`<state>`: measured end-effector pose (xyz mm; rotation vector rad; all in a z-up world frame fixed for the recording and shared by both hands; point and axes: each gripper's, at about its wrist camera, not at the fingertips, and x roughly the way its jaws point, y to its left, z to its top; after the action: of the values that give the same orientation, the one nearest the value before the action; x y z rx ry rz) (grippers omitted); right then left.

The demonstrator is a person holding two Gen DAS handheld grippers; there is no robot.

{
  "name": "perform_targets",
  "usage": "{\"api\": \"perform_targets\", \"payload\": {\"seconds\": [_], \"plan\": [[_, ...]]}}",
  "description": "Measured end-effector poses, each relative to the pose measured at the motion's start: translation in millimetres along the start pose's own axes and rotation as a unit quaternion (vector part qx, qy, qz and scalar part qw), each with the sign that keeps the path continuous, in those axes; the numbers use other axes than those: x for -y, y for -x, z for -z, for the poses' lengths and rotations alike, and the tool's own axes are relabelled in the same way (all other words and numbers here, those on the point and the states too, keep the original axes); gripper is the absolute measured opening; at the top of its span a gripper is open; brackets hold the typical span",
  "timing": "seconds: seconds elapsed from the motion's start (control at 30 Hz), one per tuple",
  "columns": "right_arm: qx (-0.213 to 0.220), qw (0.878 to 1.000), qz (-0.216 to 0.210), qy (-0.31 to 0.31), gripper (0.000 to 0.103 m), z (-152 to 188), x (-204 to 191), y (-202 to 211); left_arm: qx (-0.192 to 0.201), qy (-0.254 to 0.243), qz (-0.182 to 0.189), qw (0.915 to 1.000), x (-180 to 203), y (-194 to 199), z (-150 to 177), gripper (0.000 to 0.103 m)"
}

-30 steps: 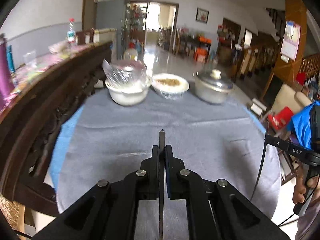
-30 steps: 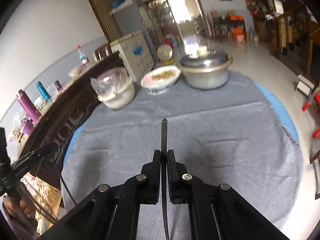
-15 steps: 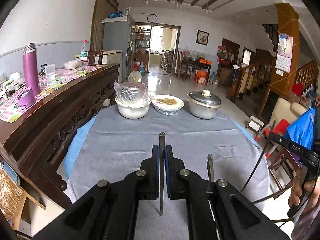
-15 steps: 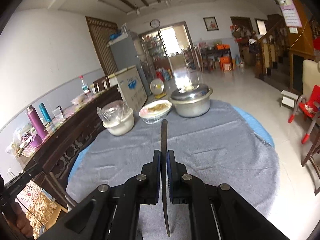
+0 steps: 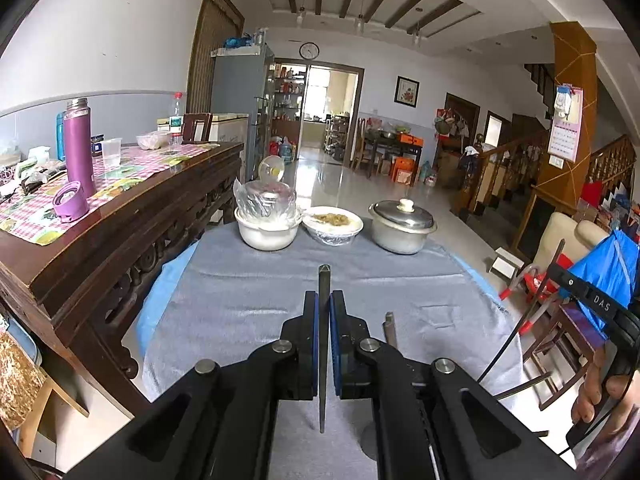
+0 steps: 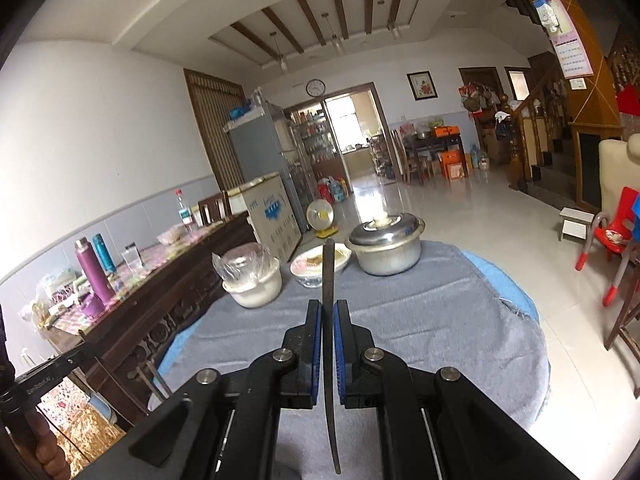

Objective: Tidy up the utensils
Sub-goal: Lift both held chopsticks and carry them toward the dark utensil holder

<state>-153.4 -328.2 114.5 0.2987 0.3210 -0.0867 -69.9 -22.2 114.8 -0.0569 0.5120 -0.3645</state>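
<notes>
While both cameras looked down at the grey cloth (image 5: 248, 304) a second ago, they now sit higher and more level, taking in ceiling beams and the far room. The left gripper (image 5: 324, 300) is clamped on a thin metal utensil (image 5: 323, 344), edge-on between its blue pads, held above the cloth. The right gripper (image 6: 329, 312) likewise pinches a second slim utensil (image 6: 329, 280), whose tip now overlaps the food bowl (image 6: 308, 268) rather than bare cloth. White bowl (image 5: 266, 232) and lidded pot (image 5: 402, 228) keep their places at the far edge.
</notes>
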Motion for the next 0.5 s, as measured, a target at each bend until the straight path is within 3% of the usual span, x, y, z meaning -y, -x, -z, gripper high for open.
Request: {"api": "perform_targets", "payload": {"seconds": [0.5], "plan": [[0.096, 0.994, -0.052, -0.022, 0.007, -18.8, -7.7, 55.6, 0.070, 0.002, 0.028, 0.9971, 14.9, 61.2, -27.6, 0.005]]}}
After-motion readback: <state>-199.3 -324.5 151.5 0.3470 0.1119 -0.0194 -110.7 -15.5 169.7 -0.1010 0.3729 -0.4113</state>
